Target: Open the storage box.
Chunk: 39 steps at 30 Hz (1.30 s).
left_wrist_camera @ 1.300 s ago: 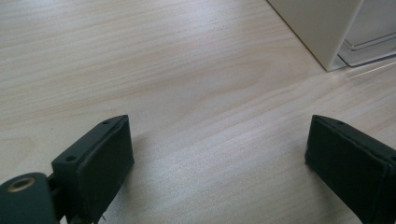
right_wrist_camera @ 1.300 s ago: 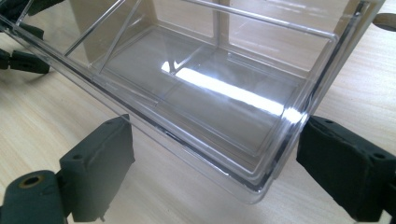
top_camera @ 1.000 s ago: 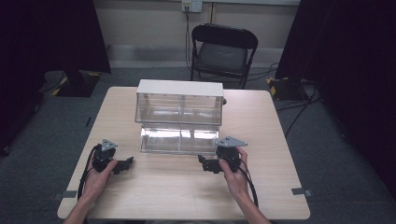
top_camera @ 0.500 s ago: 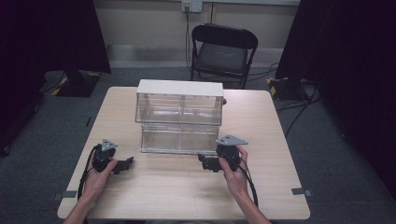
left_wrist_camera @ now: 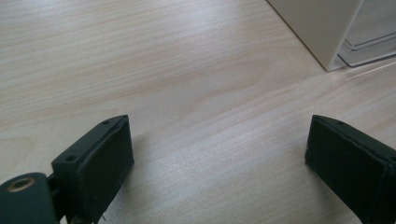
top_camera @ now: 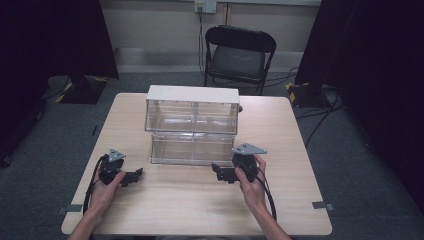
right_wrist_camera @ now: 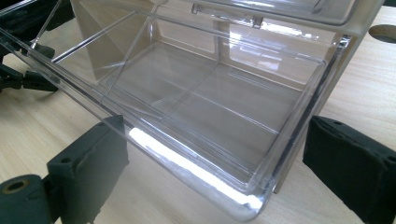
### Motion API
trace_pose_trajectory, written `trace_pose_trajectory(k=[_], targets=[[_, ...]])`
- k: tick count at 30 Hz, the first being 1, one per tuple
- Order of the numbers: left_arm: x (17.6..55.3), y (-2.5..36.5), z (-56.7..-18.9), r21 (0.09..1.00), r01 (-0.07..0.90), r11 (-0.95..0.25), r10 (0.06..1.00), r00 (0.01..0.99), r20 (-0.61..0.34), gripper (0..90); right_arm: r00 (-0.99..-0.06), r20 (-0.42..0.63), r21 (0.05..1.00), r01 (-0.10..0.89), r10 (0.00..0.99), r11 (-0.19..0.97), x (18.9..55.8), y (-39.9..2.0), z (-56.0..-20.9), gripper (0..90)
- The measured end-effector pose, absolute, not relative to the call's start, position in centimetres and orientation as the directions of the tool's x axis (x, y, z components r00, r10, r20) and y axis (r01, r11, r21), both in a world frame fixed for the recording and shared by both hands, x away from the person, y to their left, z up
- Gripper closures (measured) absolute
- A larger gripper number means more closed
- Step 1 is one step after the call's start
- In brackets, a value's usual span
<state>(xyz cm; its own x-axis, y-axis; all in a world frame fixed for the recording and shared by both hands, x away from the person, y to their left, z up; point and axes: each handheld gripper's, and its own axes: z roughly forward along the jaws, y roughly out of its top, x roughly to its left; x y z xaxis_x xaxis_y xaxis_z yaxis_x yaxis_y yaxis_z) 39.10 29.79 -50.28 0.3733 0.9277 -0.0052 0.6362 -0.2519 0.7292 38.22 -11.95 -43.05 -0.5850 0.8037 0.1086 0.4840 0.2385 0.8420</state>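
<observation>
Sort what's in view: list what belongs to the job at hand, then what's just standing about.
Likely in the job:
clear drawer, pulled out of the drawer cabinet
right gripper, open near the drawer's corner
left gripper, open over bare table

Standing about:
folding chair

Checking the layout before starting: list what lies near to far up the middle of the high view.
Bare table edge → pulled-out clear drawer → clear drawer cabinet with white top → folding chair → wall outlet.
</observation>
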Motion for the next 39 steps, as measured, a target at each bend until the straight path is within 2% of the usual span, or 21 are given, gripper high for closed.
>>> trace_pose_trajectory(k=[39], targets=[[39.1, 29.79, -50.28, 0.729, 0.636, -0.252, 0.928, 0.373, -0.006, 7.1, -0.567, 0.114, 0.852, 0.478, 0.816, 0.213, 39.18, -11.61, -42.24, 5.6]])
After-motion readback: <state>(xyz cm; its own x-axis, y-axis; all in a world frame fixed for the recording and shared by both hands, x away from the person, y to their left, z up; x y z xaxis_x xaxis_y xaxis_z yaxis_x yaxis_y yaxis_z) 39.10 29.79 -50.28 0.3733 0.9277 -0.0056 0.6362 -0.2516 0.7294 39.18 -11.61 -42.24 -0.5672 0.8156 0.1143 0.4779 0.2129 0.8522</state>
